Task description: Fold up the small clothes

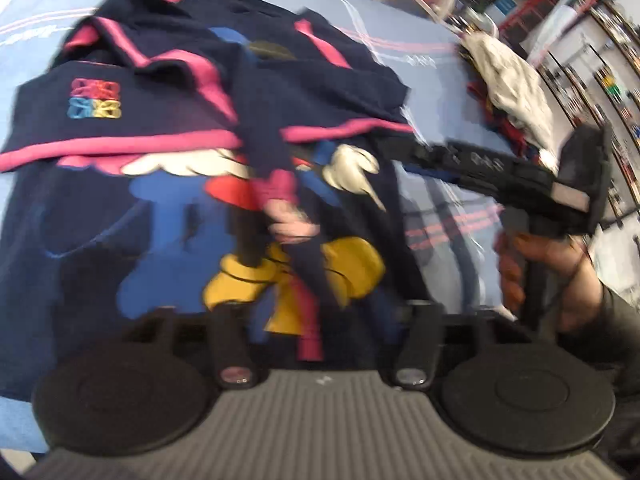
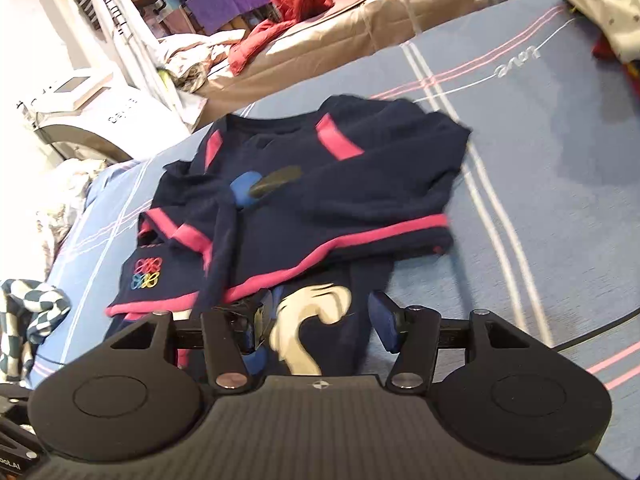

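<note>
Navy sweatshirt (image 2: 320, 196), pink-trimmed, sleeves folded in, lying on blue striped bedsheet (image 2: 540, 128); right claw (image 2: 320, 330) spread wide over its hem.

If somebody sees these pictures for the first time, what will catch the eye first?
First the dark blue shirt with pink trim and a bright cartoon print, lying partly folded on the light blue striped bedcover. Next, the right gripper hovering open over the shirt's near edge, and a heap of clothes at the far right.
</note>
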The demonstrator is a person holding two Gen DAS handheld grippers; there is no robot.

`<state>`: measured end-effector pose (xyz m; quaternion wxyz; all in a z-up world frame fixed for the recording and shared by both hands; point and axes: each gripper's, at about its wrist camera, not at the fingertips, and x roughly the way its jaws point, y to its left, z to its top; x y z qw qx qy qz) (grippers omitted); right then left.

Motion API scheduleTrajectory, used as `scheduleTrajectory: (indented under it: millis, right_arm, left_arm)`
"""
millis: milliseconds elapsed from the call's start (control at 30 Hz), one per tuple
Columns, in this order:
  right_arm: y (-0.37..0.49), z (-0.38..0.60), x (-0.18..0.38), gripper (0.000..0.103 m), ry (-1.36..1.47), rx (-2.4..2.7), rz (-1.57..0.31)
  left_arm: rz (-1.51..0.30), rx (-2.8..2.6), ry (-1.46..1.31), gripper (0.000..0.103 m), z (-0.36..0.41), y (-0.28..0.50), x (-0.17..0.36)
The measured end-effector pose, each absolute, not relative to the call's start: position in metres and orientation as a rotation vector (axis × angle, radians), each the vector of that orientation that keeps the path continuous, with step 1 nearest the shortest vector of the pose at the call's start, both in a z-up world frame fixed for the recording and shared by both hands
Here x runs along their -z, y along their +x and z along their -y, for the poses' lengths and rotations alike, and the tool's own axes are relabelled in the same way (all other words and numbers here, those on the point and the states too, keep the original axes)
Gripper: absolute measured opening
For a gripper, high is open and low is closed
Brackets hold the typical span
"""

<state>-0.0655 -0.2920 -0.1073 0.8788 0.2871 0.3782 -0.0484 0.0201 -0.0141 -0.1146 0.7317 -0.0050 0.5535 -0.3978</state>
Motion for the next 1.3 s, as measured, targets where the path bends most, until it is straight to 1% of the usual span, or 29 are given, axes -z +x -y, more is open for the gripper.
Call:
scheduleTrajectory:
  millis: [33, 100, 133, 333, 467, 700, 767, 800, 833, 900, 933, 967, 1033, 1133, 1200, 1233, 1300]
  right_arm:
    - [-0.064, 0.289, 0.107, 0.091, 0.599, 0.084, -0.793]
    - [-0.064, 0.282, 0.106, 0.092, 0.610, 0.046, -0.794]
    - [-0.064, 0.279, 0.106, 0.093, 0.617, 0.026, -0.794]
    - [-0.064, 0.266, 0.111, 0.095, 0.692, -0.081, -0.825]
    - [-0.061, 0.257, 0.120, 0.098, 0.730, -0.139, -0.869]
    - [-0.060, 0.237, 0.132, 0.097, 0.766, -0.278, -0.965]
    - [-0.062, 0.234, 0.136, 0.089, 0.771, -0.284, -0.974]
    - [-0.062, 0.234, 0.136, 0.077, 0.775, -0.289, -0.977]
    - [-0.062, 0.233, 0.137, 0.055, 0.780, -0.296, -0.981]
    - [-0.062, 0.234, 0.139, 0.030, 0.796, -0.307, -0.995]
    - [-0.063, 0.235, 0.139, 0.020, 0.805, -0.302, -0.993]
    - [-0.065, 0.238, 0.138, 0.016, 0.815, -0.298, -0.987]
    - [-0.069, 0.244, 0.133, 0.011, 0.828, -0.311, -0.979]
    - [-0.078, 0.255, 0.120, 0.011, 0.801, -0.337, -0.982]
    - [-0.084, 0.265, 0.116, 0.011, 0.766, -0.339, -1.014]
    - [-0.087, 0.270, 0.116, 0.011, 0.756, -0.333, -1.030]
    - [-0.093, 0.278, 0.121, 0.011, 0.752, -0.321, -1.070]
  left_arm:
    - [-1.202, 0.834, 0.004, 0.075, 0.012, 0.023, 0.115]
    - [-1.166, 0.774, 0.029, 0.098, 0.012, 0.028, 0.112]
    - [-1.156, 0.747, 0.043, 0.100, 0.018, 0.027, 0.111]
    - [-1.143, 0.802, -0.043, 0.103, 0.018, 0.044, 0.098]
    - [-1.090, 0.711, 0.092, 0.103, 0.032, 0.044, 0.099]
    - [-1.065, 0.678, 0.138, 0.103, 0.039, 0.045, 0.102]
    - [-1.067, 0.672, 0.147, 0.103, 0.039, 0.046, 0.103]
    - [-1.068, 0.674, 0.143, 0.103, 0.038, 0.047, 0.104]
    - [-1.067, 0.673, 0.142, 0.103, 0.037, 0.048, 0.105]
    - [-1.067, 0.663, 0.151, 0.103, 0.036, 0.050, 0.107]
    - [-1.061, 0.656, 0.158, 0.103, 0.035, 0.051, 0.107]
    - [-1.046, 0.645, 0.170, 0.102, 0.033, 0.052, 0.108]
    - [-0.986, 0.602, 0.212, 0.102, 0.025, 0.056, 0.108]
    - [-0.899, 0.486, 0.314, 0.099, 0.008, 0.073, 0.112]
    - [-0.859, 0.426, 0.358, 0.088, -0.003, 0.091, 0.116]
    - [-0.829, 0.407, 0.374, 0.087, -0.006, 0.099, 0.118]
    - [-0.756, 0.376, 0.421, 0.080, -0.010, 0.117, 0.121]
